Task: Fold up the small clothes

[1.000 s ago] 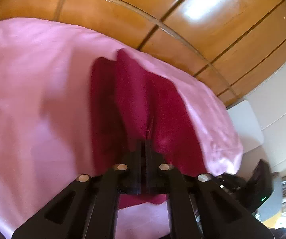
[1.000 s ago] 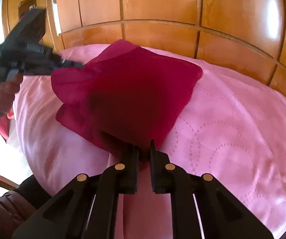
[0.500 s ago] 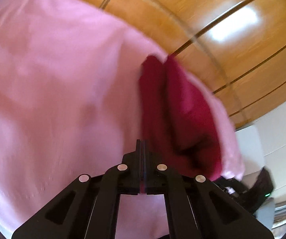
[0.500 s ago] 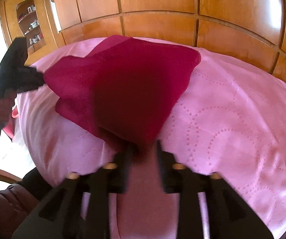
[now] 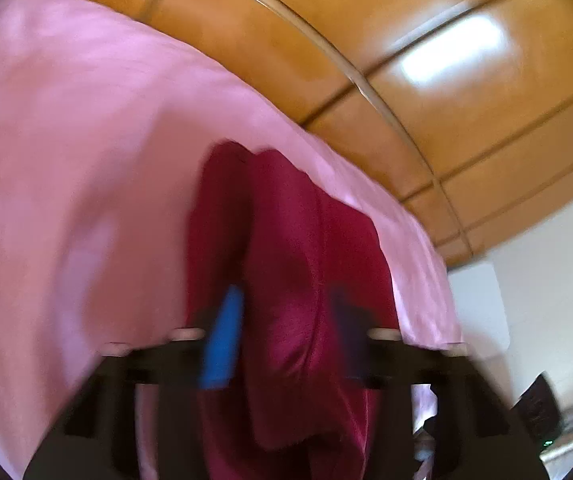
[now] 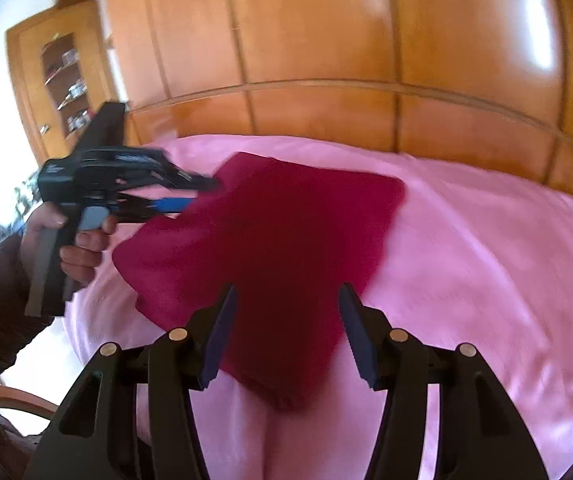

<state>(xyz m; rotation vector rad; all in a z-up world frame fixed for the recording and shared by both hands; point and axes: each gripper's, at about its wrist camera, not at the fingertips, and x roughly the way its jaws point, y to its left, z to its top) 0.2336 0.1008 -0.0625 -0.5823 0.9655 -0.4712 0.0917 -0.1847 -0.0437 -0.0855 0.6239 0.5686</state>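
A: Right gripper [image 6: 286, 320]?
B: Jaws just opening, wide apart, gripping nothing; the folded crimson cloth [image 6: 270, 240] lies below on the pink quilted bedspread [image 6: 486, 280].
A: Left gripper [image 6: 202, 192]?
B: At nine o'clock, jaws just parting; cloth edge between.

- A bed [image 6: 486, 248] under a pink quilted cover fills the lower half of both views.
- Behind it stands a glossy wooden panelled wardrobe [image 6: 326, 40], with bright patches of light reflected on its doors.
- At the left, a wooden cabinet [image 6: 58, 80] has a glass door and small items on its shelves.
- A white wall [image 5: 546, 260] shows at the right of the left wrist view.
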